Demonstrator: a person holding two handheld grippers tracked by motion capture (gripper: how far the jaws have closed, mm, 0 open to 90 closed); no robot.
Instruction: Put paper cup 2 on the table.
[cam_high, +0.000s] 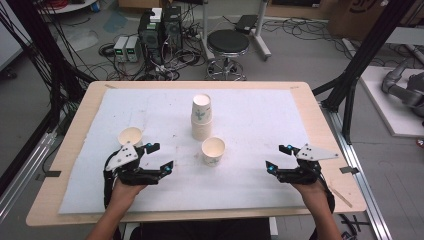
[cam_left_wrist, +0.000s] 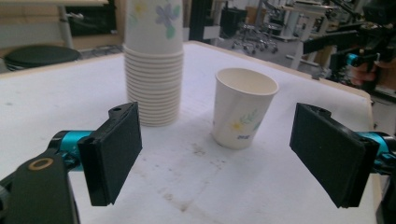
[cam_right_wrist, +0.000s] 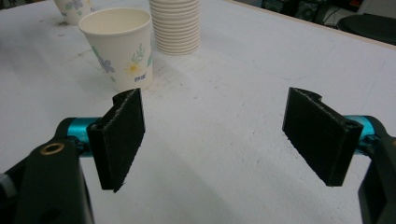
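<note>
Both grippers are open and hold nothing. Left gripper (cam_high: 159, 156) hovers low over the worktop (cam_high: 75, 135), near its front edge, and its jaws stand wide apart; between them, farther off, the left gripper view shows the single cup (cam_left_wrist: 243, 108) standing upright with its mouth up. Right gripper (cam_high: 279, 158) hangs at the other side, well apart from the cups, with its jaws also wide.

On the white mat, the cup stack (cam_high: 201, 117) stands in the middle. The single cup is just in front of it and close to it, but not touching. Another cup (cam_high: 130, 136) stands just behind the left gripper, beside its grey plate.

The work in hand looks like setting cups out from the stack one by one. To take the next cup well, I think the gripper should come level to the stack, with the jaws on both sides of the top cup's wall, below the rim. It should close softly, because thin paper crushes easily, and lift straight up, so the cups under it do not follow. The other gripper may hold the stack low.
</note>
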